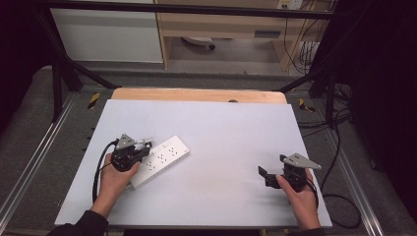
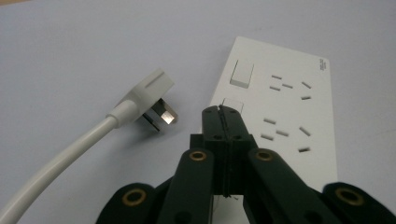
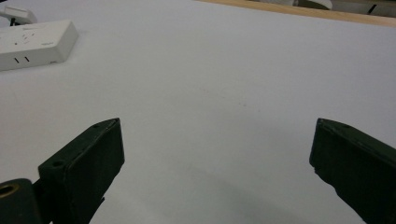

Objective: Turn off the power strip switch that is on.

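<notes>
One power strip (image 1: 160,161), one plug (image 2: 150,95) on one cable (image 2: 60,158), two grippers, one table (image 1: 221,128). No containers on the surface.

Your left gripper (image 2: 223,115): jaws clenched together, pads meeting edge to edge, nothing between them. The tips sit over the near edge of the power strip, just by its small square button. In the high view your left gripper (image 1: 129,153) is at the strip's left end, your hand (image 1: 115,179) behind it.

Power strip: white hard plastic, flat rectangular slab with rounded edges, lying diagonally on the table. From your left gripper's camera you can count one raised rectangular switch, and slot groups running away to the right of the tips; whether more lie under the jaws you cannot tell.

Plug: white moulded plastic, angled head, bright flat metal pins facing your tool. It lies just left of your clenched tips, apart from the strip, not inserted. Its cable is thick, round, smooth white, curving off to the lower left.

Your right gripper (image 3: 217,154): jaws spread wide, nothing between them, bare table beneath. Pads are matt black blocks. In the high view your right gripper (image 1: 275,174) is well apart from the strip, which lies far off to its upper left in its own camera.

Table: pale grey-blue matt sheet over a light wooden board showing at the far edge.
</notes>
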A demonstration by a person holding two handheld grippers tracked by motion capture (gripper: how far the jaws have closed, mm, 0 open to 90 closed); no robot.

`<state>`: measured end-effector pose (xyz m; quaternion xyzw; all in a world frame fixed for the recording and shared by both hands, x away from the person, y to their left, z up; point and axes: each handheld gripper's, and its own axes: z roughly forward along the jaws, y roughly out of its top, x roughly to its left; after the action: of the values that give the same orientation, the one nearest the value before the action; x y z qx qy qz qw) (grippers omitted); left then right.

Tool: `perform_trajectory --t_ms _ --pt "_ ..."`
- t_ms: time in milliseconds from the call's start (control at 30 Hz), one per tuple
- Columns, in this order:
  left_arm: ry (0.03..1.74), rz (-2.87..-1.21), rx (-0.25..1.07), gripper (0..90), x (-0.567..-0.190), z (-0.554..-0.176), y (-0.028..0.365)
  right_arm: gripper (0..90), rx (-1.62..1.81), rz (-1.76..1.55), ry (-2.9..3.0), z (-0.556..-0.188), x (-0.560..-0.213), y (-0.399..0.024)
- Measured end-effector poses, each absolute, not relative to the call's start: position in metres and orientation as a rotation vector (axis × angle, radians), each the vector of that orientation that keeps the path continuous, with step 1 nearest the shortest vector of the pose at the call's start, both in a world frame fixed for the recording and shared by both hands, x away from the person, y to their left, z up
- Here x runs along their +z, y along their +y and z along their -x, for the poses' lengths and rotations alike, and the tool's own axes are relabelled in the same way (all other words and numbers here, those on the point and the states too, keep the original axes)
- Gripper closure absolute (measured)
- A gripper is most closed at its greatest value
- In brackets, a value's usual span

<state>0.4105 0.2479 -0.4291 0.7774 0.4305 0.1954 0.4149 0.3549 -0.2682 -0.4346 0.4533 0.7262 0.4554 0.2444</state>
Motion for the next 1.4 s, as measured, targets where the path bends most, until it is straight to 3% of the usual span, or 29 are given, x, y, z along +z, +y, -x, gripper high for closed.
perform_trajectory --t_ms 467,1067,1400 --pt "1.058 -1.905 0.492 89.7 -0.428 -0.409 0.249 3.6 1.243 -1.237 1.983 -0.355 -0.435 -0.268" --pt "1.008 -1.787 0.498 45.9 -0.424 -0.407 0.242 3.5 1.24 -1.241 1.984 -0.355 -0.435 -0.268" --pt "0.985 -1.712 0.534 13.0 -0.416 -0.403 0.235 3.1 1.245 -1.249 1.981 -0.355 -0.435 -0.268"
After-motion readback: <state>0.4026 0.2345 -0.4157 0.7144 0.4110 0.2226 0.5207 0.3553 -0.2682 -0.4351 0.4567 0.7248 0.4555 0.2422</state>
